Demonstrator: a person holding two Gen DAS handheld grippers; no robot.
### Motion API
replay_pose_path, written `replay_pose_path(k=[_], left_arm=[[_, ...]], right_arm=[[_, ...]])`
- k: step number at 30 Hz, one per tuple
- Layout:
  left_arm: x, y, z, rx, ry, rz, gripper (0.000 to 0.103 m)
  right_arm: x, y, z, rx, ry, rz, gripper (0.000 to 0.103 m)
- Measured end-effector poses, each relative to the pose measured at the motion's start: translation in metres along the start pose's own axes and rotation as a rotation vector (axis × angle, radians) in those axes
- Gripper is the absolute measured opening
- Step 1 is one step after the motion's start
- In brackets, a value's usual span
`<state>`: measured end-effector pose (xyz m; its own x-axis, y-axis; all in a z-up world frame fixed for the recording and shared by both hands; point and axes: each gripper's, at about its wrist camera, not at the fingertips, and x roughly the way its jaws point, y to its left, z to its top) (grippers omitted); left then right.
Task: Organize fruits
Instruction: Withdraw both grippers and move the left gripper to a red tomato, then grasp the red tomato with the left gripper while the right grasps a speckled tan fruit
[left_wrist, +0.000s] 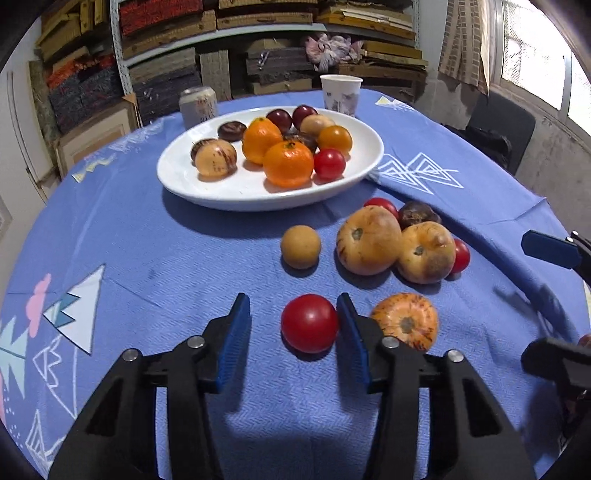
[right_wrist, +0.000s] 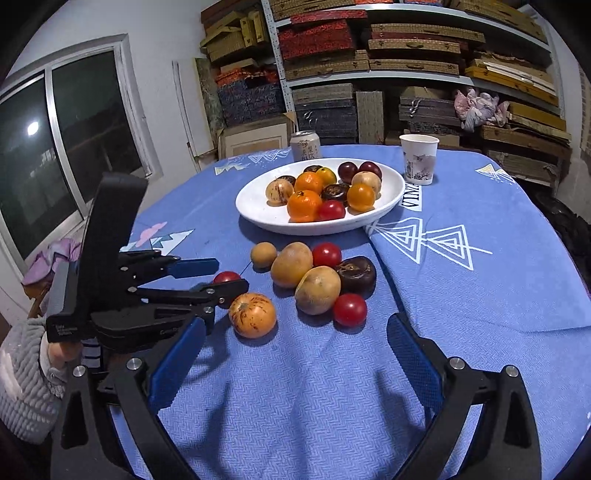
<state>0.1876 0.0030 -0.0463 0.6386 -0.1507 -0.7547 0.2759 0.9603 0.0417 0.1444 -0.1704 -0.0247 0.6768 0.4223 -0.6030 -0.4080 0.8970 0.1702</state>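
- Pick-up step: the left gripper (left_wrist: 293, 325) brackets a red tomato (left_wrist: 309, 323) on the blue tablecloth (left_wrist: 147, 251); one pad touches it, the other stands clear.
- Right gripper (right_wrist: 295, 363) is spread wide, empty.
- Next, I judge: pinch fully, lift, carry to the white plate (left_wrist: 184, 181).

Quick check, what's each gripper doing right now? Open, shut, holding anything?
Left gripper: open around the red tomato, not clamped on it yet.
Right gripper: wide open, holding nothing.

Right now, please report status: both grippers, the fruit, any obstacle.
Left gripper open, straddling red tomato, right pad touching it. Right gripper wide open, empty. Speckled orange fruit crowds the right pad. Plate beyond, path free.
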Motion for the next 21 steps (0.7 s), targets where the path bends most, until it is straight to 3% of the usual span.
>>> replay_pose_path(k=[2,5,7,9,12,20,21], left_arm=[[0.002,0.002,0.0,-0.017,0.005,-0.025,0.047],[0.007,0.004,0.002,-0.031,0.025,-0.083,0.03],[0.008,0.002,0.002,-0.025,0.025,-0.099,0.029],[0.006,0.001,0.003,-0.021,0.023,-0.111,0.029],[0.0,0.009,0.003,-0.047,0.008,-0.096,0.029],[-0.01,0.043,0.004,-0.156,-0.012,-0.063,0.029],[-0.01,0.043,0.003,-0.158,-0.011,-0.062,0.029]], right_arm=[[0.001,0.002,0.001,-0.013,0.004,0.003,0.099],[0.001,0.009,-0.001,-0.042,0.011,0.003,0.089],[0.007,0.015,-0.001,-0.066,0.046,0.002,0.07],[0.016,0.019,-0.001,-0.085,0.093,0.008,0.061],[0.028,0.027,0.001,-0.098,0.154,0.03,0.057],[0.054,0.049,0.01,-0.151,0.208,0.029,0.056],[0.057,0.05,0.011,-0.156,0.212,0.023,0.053]])
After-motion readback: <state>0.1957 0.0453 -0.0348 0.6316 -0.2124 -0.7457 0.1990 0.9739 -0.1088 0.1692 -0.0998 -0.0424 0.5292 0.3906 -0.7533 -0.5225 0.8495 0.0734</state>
